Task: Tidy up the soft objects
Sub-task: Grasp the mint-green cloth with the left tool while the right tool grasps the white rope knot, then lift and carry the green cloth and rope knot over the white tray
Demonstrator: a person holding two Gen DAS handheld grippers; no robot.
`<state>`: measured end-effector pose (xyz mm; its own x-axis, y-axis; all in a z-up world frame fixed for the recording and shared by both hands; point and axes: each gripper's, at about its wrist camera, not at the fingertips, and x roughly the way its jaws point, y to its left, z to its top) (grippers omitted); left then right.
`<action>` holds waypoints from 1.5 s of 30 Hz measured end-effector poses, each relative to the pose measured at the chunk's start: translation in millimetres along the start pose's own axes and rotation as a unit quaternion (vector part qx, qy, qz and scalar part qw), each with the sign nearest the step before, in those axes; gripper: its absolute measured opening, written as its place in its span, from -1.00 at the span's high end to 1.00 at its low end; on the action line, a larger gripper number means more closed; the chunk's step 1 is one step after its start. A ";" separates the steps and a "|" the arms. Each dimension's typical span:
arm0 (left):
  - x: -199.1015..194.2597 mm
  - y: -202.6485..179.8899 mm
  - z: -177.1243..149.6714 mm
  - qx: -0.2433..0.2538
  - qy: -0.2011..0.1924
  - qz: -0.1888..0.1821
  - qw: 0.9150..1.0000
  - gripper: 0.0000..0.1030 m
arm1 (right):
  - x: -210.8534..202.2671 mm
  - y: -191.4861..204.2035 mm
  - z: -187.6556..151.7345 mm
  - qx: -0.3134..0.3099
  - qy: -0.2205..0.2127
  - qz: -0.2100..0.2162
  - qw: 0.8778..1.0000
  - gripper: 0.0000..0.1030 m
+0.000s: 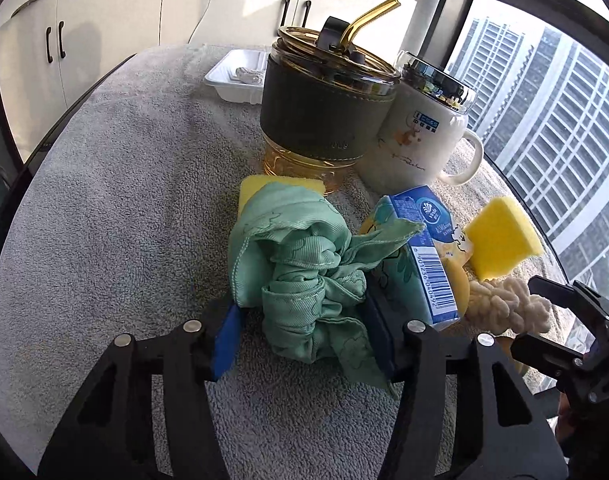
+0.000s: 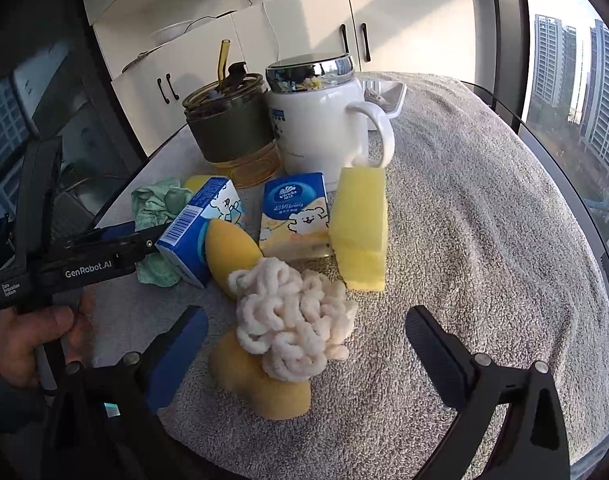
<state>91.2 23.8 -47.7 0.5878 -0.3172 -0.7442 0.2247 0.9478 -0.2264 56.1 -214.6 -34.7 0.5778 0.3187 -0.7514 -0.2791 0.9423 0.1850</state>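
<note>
In the left wrist view a crumpled green cloth (image 1: 304, 272) lies on the grey towel between the fingers of my left gripper (image 1: 304, 332), whose jaws are close around it. A yellow sponge (image 1: 264, 188) lies behind it. In the right wrist view a cream chenille scrunchie (image 2: 292, 320) sits on a yellow sponge (image 2: 260, 384), between the wide-open fingers of my right gripper (image 2: 304, 344). Another yellow sponge (image 2: 360, 232) stands upright by the mug. Two blue tissue packs (image 2: 294, 212) (image 2: 196, 232) and a yellow egg-shaped sponge (image 2: 228, 252) lie in the cluster.
A dark-sleeved amber tumbler (image 1: 324, 112) with a gold straw and a white lidded mug (image 1: 416, 132) stand behind the soft things. A white tray (image 1: 240, 76) sits at the far side. The round table's edge (image 1: 32, 160) curves close on the left; windows are on the right.
</note>
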 end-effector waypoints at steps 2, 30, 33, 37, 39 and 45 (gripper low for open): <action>-1.7 -8.8 -1.5 0.015 -0.004 0.005 1.000 0.24 | 1.6 1.7 2.0 -0.003 0.002 -0.001 1.000 -0.88; -14.2 -3.8 -3.9 -0.001 -0.032 -0.028 0.999 0.43 | -6.0 13.8 12.1 -0.023 -0.026 0.017 0.999 0.52; -20.6 -4.1 -4.2 -0.001 -0.041 -0.030 0.999 0.43 | -10.4 14.7 13.6 -0.023 -0.031 0.018 0.999 0.52; -30.9 -4.0 -5.5 0.000 -0.053 -0.029 0.998 0.43 | -16.9 12.6 16.0 -0.022 -0.038 0.021 0.999 0.52; -36.0 -3.1 -5.6 -0.001 -0.058 -0.027 0.998 0.43 | -19.5 10.8 16.3 -0.021 -0.041 0.021 0.999 0.52; -46.7 2.7 -5.2 -0.002 -0.063 -0.019 0.998 0.44 | -27.6 7.3 14.3 -0.025 -0.047 0.016 0.998 0.52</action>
<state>60.3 41.3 -16.8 0.6716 -0.3547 -0.6505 0.2462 0.9349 -0.2555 49.0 -215.0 -3.5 0.6361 0.3597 -0.6826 -0.3354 0.9256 0.1752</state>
